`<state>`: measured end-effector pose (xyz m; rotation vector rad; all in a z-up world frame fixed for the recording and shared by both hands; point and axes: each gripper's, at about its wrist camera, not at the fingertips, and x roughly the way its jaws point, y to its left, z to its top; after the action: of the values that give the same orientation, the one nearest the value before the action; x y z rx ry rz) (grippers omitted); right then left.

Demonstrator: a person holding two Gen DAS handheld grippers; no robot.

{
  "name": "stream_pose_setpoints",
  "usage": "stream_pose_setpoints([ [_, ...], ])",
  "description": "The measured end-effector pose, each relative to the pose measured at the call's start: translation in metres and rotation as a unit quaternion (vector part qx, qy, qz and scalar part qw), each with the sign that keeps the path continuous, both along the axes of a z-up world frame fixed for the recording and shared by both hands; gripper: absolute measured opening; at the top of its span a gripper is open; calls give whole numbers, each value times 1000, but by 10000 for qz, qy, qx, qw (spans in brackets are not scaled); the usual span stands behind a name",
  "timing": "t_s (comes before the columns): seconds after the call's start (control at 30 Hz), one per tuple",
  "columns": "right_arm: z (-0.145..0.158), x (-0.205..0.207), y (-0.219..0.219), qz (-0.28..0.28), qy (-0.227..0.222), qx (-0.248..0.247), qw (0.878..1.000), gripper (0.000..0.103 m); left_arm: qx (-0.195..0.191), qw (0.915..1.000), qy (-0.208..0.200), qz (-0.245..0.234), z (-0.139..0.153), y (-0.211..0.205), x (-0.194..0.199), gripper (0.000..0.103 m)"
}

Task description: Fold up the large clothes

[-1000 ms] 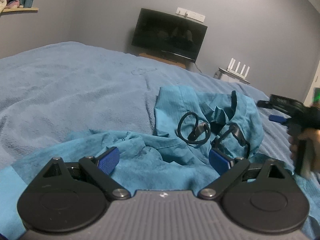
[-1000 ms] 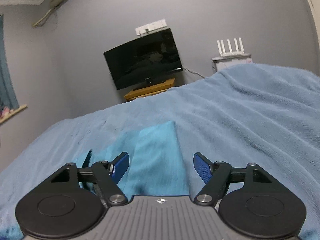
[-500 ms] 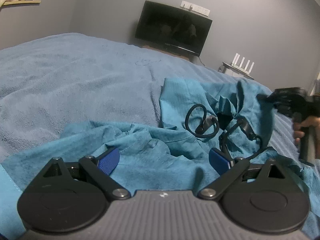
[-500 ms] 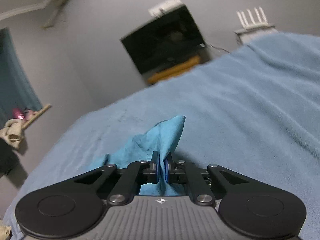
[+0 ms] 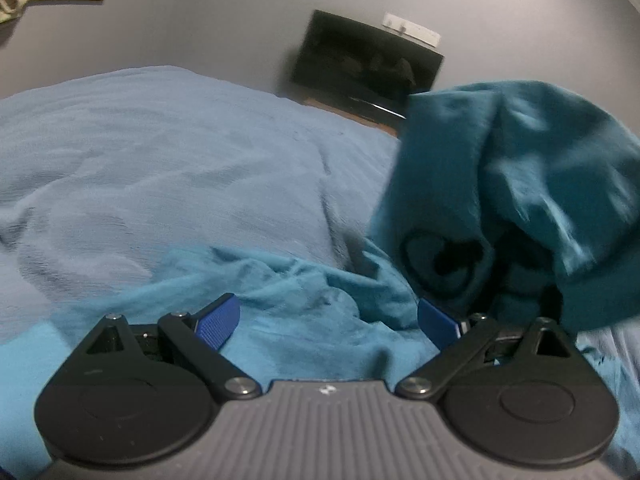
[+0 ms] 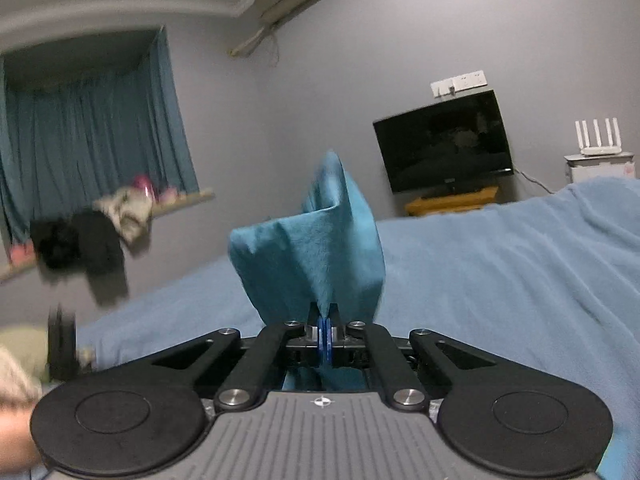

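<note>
Right gripper [image 6: 324, 334] has its blue pads pinched tight on a corner of the teal garment [image 6: 316, 256], and that corner stands up in the air above the bed [image 6: 500, 280], fabric fanning out over the closed jaws. From the left wrist view, the lifted part hangs as a dark, blurred bundle on the right side, clear of the blanket, while the rest of the garment [image 5: 280, 312] lies rumpled on the bed right in front of the left gripper [image 5: 328, 320]. That one has its jaws wide apart, nothing between the pads, hovering just over the crumpled cloth. There is a dark looped thing [image 5: 444, 256] in the folds of the raised part, a cord or strap perhaps, too blurred to say. So where are we? Early, I'd say: no crease laid, no tidy edge anywhere, the cloth is a heap with one corner up. What's left looks like nearly everything: a second corner for the left side to take, the garment spread flat, then the folds themselves. Television [image 6: 444, 140] on the far wall, curtain [image 6: 92, 152] at the window, clothes heaped on the sill [image 6: 120, 212].
</note>
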<state>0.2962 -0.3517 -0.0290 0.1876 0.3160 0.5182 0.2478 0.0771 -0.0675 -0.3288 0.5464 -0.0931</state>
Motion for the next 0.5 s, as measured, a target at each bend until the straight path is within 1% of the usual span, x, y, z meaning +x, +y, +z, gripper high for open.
stream_pose_setpoints([
  [0.07,-5,-39,2,3,175,-232,9996,2,-145,9997,-90,145,6,9,-8,96],
  [0.13,-10,-62,5,-131,375,-449,9982,2,-266,9989,-189,336,12,19,-17,96],
  [0.2,-16,-78,11,-179,503,-793,9954,2,-266,9976,-298,557,22,29,-25,96],
  [0.27,-22,-95,19,-233,678,-1190,9903,3,-334,9955,-408,793,30,39,-35,96],
  [0.33,-26,-105,23,-467,970,-1557,9819,4,-612,9920,-483,995,36,54,-44,96],
  [0.37,-27,-112,23,-644,1086,-1635,9784,8,-754,9902,-518,1058,38,60,-48,96],
  [0.43,-25,-123,15,-999,1321,-1460,9753,10,-945,9877,-573,1103,42,69,-54,96],
  [0.5,-18,-134,3,-1390,1389,-1014,9752,14,-990,9881,-584,1025,45,71,-57,96],
])
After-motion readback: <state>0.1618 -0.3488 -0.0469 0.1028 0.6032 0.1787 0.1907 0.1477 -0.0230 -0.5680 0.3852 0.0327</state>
